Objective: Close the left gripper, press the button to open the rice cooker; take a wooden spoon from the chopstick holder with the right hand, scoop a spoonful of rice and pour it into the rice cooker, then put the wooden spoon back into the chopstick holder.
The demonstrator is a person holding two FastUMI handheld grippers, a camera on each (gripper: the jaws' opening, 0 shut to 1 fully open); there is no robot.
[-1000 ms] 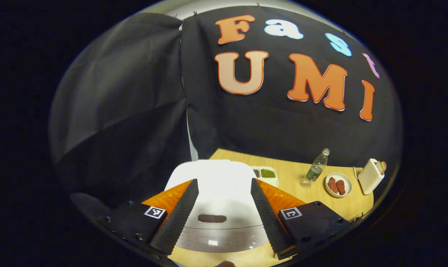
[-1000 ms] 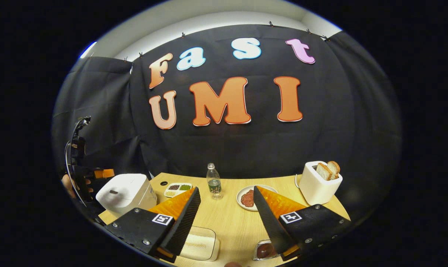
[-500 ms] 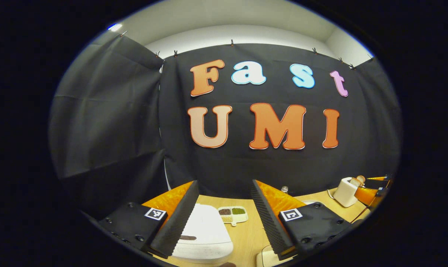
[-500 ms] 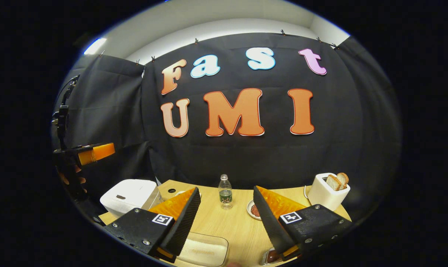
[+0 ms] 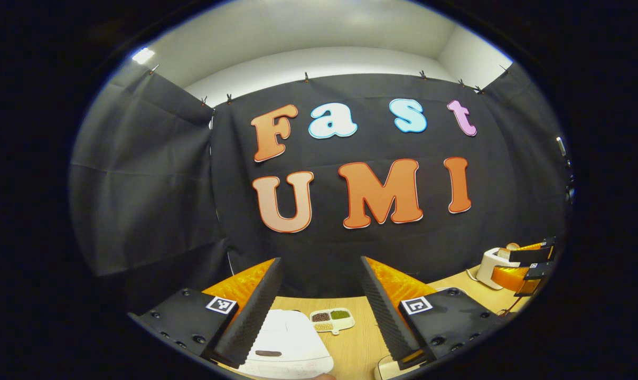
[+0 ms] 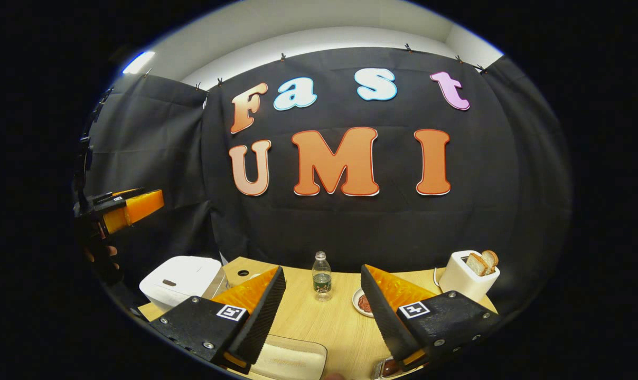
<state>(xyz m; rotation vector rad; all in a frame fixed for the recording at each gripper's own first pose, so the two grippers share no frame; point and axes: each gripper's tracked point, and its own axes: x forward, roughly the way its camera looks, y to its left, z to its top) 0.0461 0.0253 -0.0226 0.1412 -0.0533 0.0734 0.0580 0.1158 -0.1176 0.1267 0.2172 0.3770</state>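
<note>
A staged kitchen booth: black cloth wall (image 6: 350, 227) behind a wooden bench (image 6: 319, 322) with toaster (image 6: 464, 279) and rice cooker (image 6: 179, 277).

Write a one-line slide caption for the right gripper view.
Open right gripper over the wooden table; closed white rice cooker left, toaster right.

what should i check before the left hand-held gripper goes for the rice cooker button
1. Left hand-held gripper shut for pressing: not ok, fingers apart.
2. Rice cooker lid down: ok.
3. Button on the rice cooker lid in view: ok.
4. Left hand-held gripper over the button: not ok, held high.
5. Right hand-held gripper empty: ok, open.
6. Wooden spoon and chopstick holder located: cannot tell.
</note>
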